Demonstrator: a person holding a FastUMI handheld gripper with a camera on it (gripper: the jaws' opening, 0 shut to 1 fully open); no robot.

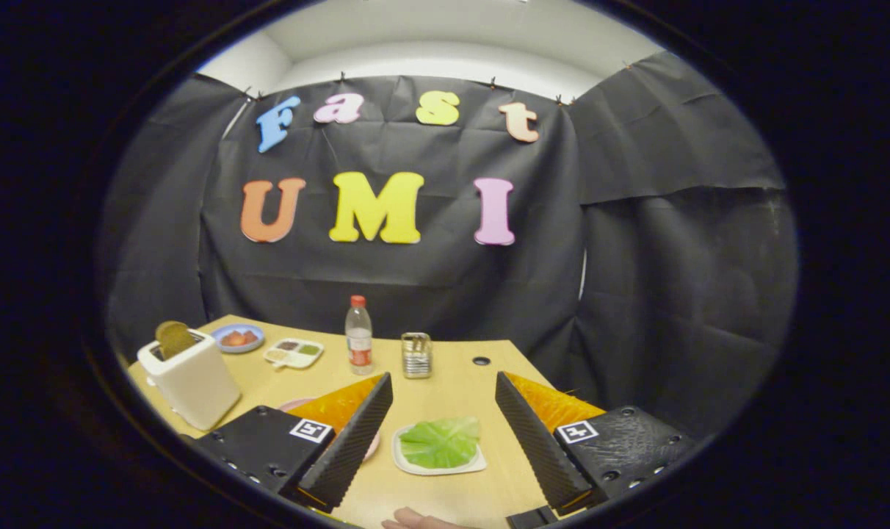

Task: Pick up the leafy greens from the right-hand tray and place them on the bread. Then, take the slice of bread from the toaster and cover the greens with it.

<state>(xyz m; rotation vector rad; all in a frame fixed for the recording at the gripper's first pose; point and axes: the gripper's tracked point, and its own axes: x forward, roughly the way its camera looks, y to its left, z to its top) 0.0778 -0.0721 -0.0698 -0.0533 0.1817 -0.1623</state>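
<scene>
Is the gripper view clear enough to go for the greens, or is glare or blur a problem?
Gripper view: even light, no glare on the leafy greens, which look sharp on their tray between the open gripper fingers; fisheye bends the table edge; toaster slightly soft.

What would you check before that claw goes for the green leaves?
1. Claw open: ok, fingers spread wide, holding nothing.
2. Leafy greens on their white tray: ok, lying between the fingers.
3. Bread slice in the toaster: ok, the slice sticks up from the slot.
4. Bread on the pink plate: cannot tell, hidden behind the left finger.
5. Hand near the tray: not ok, close to the path.
</scene>
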